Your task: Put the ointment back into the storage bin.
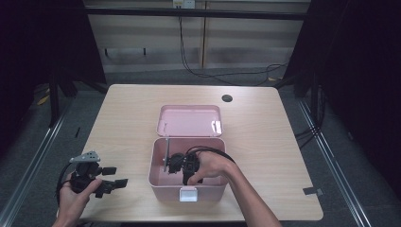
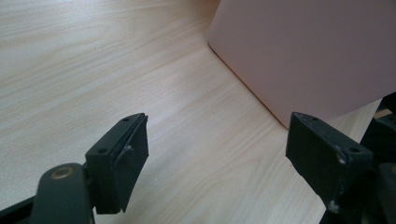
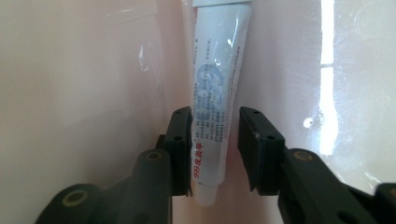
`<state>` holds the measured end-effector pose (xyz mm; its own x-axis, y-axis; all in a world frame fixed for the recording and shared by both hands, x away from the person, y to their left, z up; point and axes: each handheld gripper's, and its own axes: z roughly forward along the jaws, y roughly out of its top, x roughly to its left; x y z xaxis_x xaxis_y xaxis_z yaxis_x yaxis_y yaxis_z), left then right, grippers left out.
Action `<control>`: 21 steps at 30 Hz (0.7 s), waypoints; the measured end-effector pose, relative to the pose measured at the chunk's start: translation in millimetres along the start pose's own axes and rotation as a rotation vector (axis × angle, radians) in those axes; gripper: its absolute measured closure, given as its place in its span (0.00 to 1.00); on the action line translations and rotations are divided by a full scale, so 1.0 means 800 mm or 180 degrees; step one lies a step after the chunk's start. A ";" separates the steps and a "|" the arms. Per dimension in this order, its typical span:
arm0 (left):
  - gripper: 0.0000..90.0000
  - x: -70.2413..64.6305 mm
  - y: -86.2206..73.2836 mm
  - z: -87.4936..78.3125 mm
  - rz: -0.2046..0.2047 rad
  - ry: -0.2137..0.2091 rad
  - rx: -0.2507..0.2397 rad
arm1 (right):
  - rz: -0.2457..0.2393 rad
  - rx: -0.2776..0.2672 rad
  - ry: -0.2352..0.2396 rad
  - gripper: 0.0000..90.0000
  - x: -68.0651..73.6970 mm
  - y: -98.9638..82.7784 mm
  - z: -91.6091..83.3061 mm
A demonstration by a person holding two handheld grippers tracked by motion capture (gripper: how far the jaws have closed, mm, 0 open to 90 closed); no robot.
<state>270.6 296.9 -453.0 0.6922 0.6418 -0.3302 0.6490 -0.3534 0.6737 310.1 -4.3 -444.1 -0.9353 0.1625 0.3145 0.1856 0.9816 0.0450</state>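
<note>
The tube was being released inside the pink box by the right tool, its jaws parted slightly; withdrawal seemed due next, the left tool idling wide open.

1. The high view looks forward and down from above the desk's near edge, taking in the whole top.
2. The left gripper view sits low over the desk near its front left corner, facing the pink box's outer wall.
3. The right gripper view looks closely inside that box, which all three views share.
</note>
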 end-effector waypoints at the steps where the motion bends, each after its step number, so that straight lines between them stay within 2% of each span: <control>1: 0.23 0.000 0.000 0.000 0.0000 -0.0008 -0.0001 | -0.0032 -0.0026 -0.0019 0.72 -0.001 -0.001 -0.001; 4: 0.23 0.000 0.000 0.000 0.0001 0.0000 -0.0001 | -0.0016 -0.0096 -0.0026 0.72 0.000 -0.005 -0.005; 9: 0.23 0.000 0.000 0.000 -0.0006 -0.0003 0.0001 | 0.0031 -0.0060 -0.0038 0.70 0.001 -0.008 -0.011; 16: 0.23 0.000 0.000 0.001 -0.0002 0.0000 0.0013 | 0.0094 -0.0145 -0.0121 0.70 0.005 -0.017 -0.031; 21: 0.23 0.000 0.000 0.001 0.0001 -0.0021 0.0026 | 0.0144 -0.0220 -0.0092 0.69 0.007 -0.028 -0.043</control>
<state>270.9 296.6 -453.6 0.6944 0.6373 -0.3342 0.6514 -0.3593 0.6683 311.1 -29.0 -410.7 -0.9336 0.2104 0.2902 0.2473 0.9641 0.0969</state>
